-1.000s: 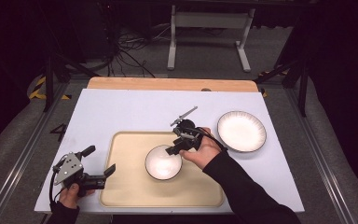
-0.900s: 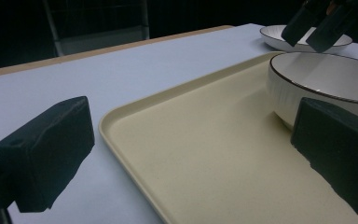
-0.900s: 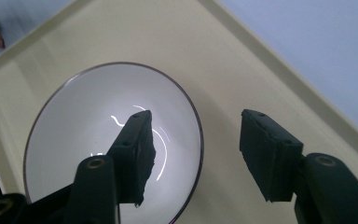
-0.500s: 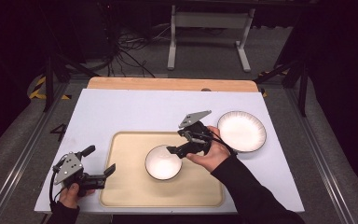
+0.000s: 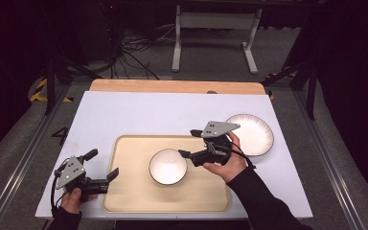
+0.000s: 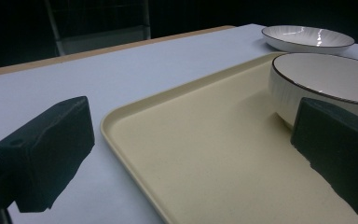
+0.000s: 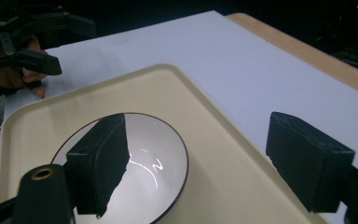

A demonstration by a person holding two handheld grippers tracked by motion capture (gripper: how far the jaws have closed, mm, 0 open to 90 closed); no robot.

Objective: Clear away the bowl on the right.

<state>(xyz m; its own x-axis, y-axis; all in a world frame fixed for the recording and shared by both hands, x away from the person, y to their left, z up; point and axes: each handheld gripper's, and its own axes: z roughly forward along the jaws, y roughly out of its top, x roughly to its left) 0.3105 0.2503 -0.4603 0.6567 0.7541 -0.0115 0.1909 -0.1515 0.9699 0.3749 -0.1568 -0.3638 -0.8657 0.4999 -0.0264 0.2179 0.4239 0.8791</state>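
1. White counter [image 5: 139, 115] spread beneath both claws, with a wooden strip along its far edge.
2. Beige tray [image 5: 129, 191] lying flat on the counter between the two claws; near-left corner just beside the left claw, right part under the right claw.
3. White plate with dark rim [image 5: 256, 132] resting on the counter just beyond and to the right of the right claw, off the tray, partly hidden by that claw's grey plate.
4. White bowl with dark rim [image 5: 167, 166] sitting upright on the tray, just left of the right claw's tips and well to the right of the left claw.
5. Right claw [image 5: 188, 143] held in a hand just above the tray, jaws spread wide, gripping nothing; in the right gripper view, one jaw over the bowl's rim, the other out over the tray's far edge.
6. Left claw [image 5: 100, 165] held low at the counter's near-left corner, jaws wide apart and empty, one jaw over the counter, the other over the tray's edge.
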